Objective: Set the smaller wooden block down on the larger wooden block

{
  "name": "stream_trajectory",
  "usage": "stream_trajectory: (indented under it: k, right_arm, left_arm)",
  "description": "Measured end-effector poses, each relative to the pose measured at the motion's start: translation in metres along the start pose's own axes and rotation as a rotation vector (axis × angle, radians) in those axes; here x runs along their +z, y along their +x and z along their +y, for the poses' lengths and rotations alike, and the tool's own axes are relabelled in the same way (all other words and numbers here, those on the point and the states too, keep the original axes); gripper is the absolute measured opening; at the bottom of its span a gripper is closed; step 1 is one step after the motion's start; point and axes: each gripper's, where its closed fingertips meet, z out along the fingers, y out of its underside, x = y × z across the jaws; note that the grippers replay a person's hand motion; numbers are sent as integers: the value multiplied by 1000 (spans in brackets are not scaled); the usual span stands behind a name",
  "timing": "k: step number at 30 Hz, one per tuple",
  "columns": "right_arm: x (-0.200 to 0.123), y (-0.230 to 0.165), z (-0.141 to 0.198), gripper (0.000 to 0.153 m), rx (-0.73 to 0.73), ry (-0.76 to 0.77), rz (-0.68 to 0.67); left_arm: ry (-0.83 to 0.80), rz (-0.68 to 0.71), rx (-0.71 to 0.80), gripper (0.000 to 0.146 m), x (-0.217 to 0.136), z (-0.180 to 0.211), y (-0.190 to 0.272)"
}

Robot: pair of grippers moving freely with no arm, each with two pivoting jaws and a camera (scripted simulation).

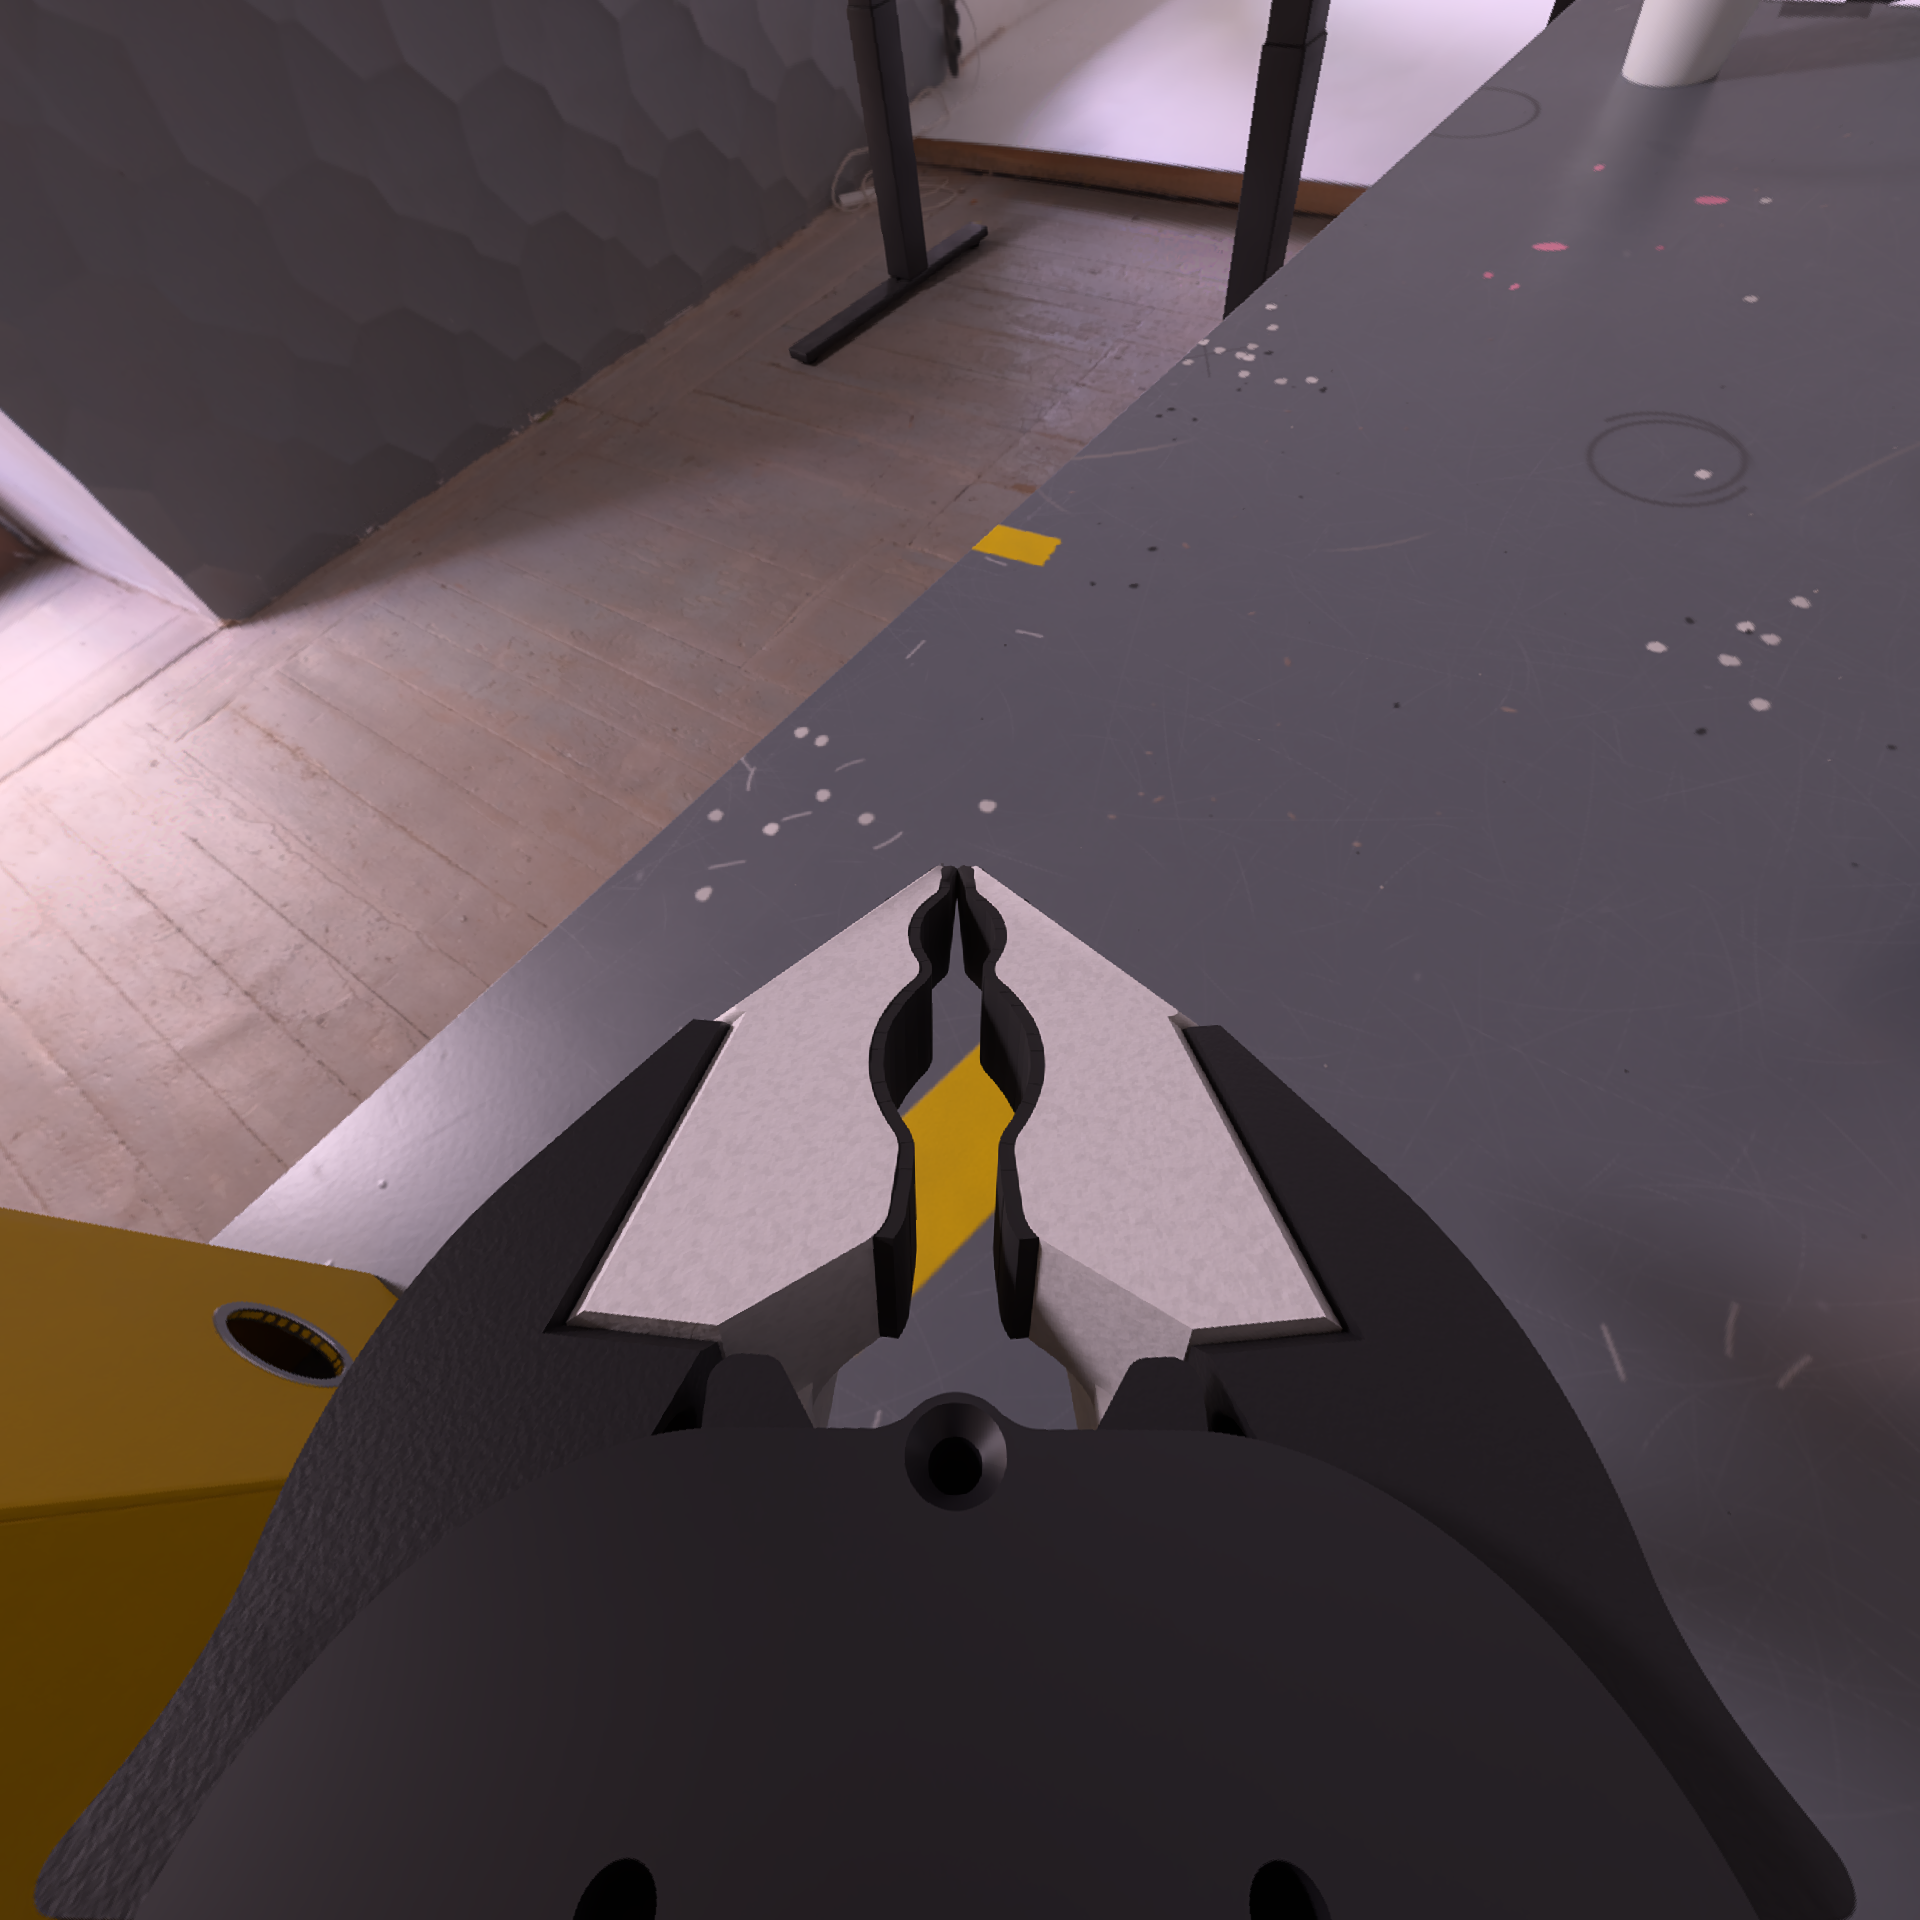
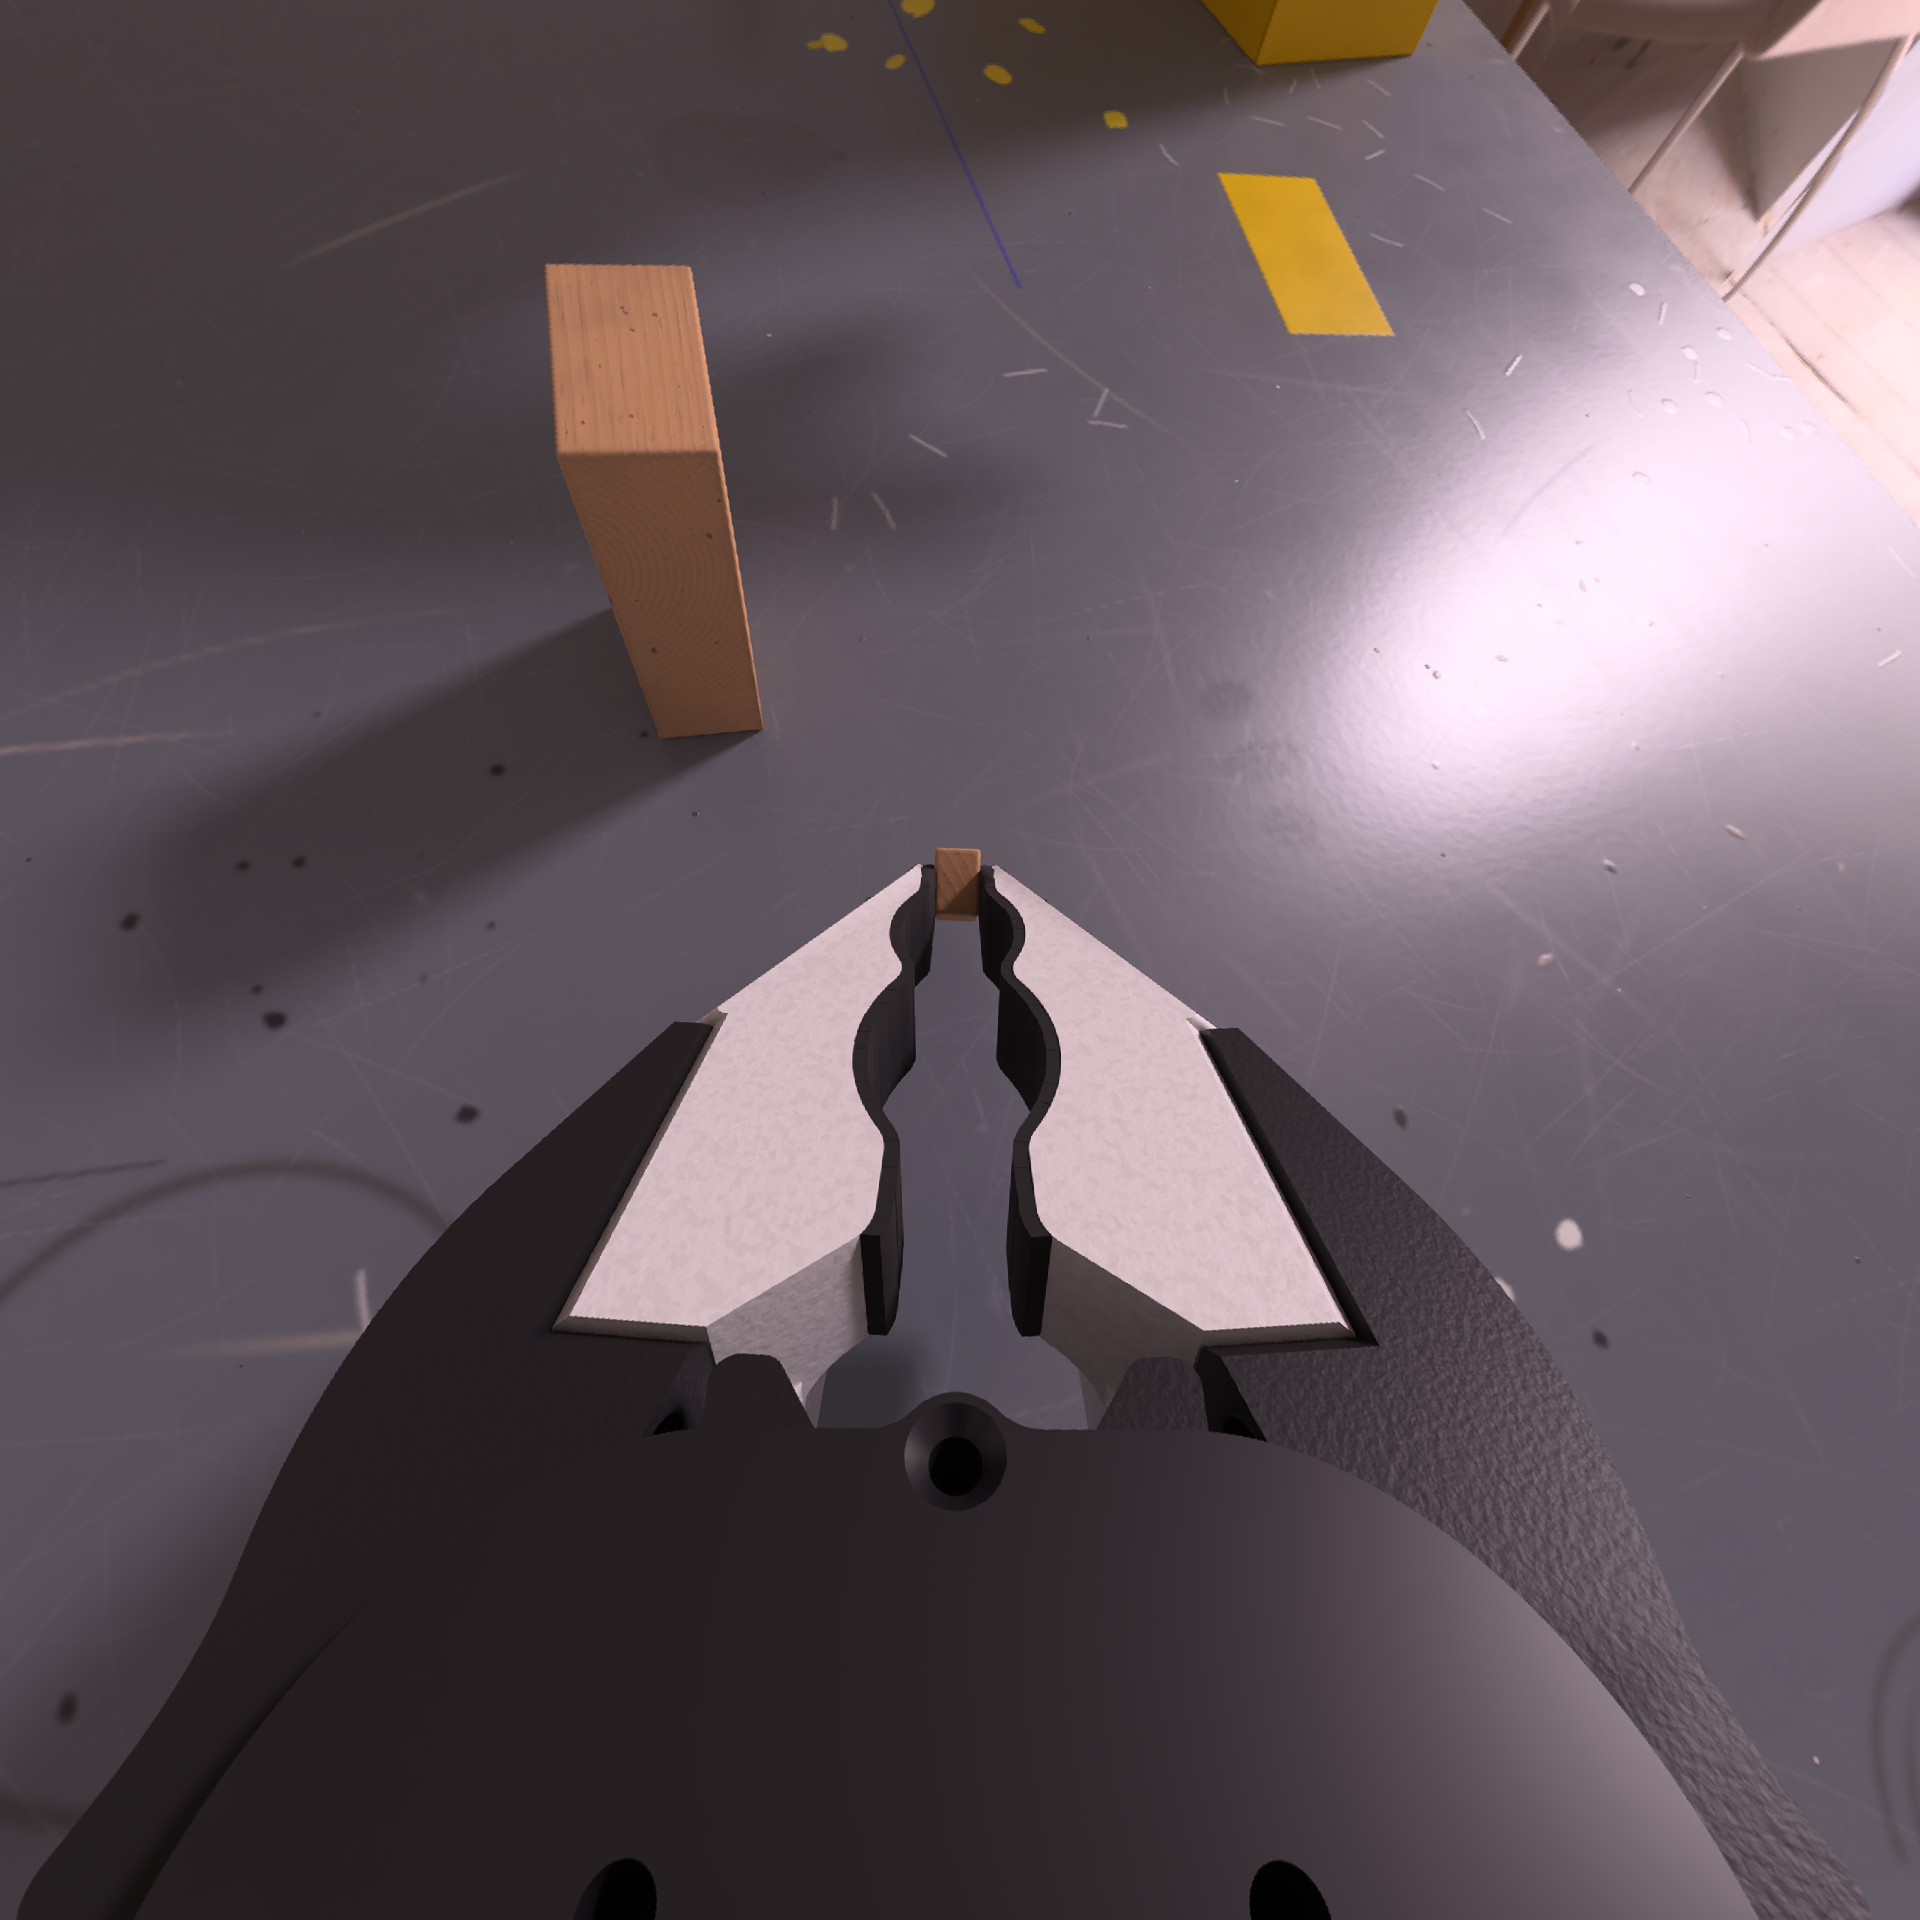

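In the right wrist view, my right gripper (image 2: pixel 957 878) is shut on the smaller wooden block (image 2: pixel 957 883), a tiny light cube pinched at the fingertips above the grey table (image 2: pixel 1299 727). The larger wooden block (image 2: pixel 649 488), a tall light-wood slab, stands upright on the table ahead and to the left of the gripper, apart from it. In the left wrist view, my left gripper (image 1: pixel 957 878) is shut and empty, above the grey table (image 1: pixel 1455 779) near its left edge. Neither block shows in the left wrist view.
A yellow tape strip (image 2: pixel 1304 255) and a yellow box (image 2: pixel 1320 26) lie far right ahead. In the left wrist view a yellow box with a round hole (image 1: pixel 156 1382) sits at the lower left, a yellow tape mark (image 1: pixel 1016 544) by the table edge, and a white object (image 1: pixel 1673 42) far off.
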Motion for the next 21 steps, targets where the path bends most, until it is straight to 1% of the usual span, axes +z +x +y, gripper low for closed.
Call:
stream_trajectory:
  k: [11, 14, 17, 21]
  right_arm:
    - [0, -4, -1, 7, -49, 2, -1]
    - [-1, -4, -3, 7, -60, 11, 3]
    - [-4, -7, -8, 7, -77, 49, -1]
    - [-14, -11, -22, 7, -129, 124, 15]
  left_arm:
    - [-3, 14, -25, 4, 1, 4, 1]
    - [-3, 7, -28, 9, 1, 4, 0]
    - [-5, 3, -33, 16, 2, 5, -1]
    - [2, 0, -36, 16, 0, 4, -2]
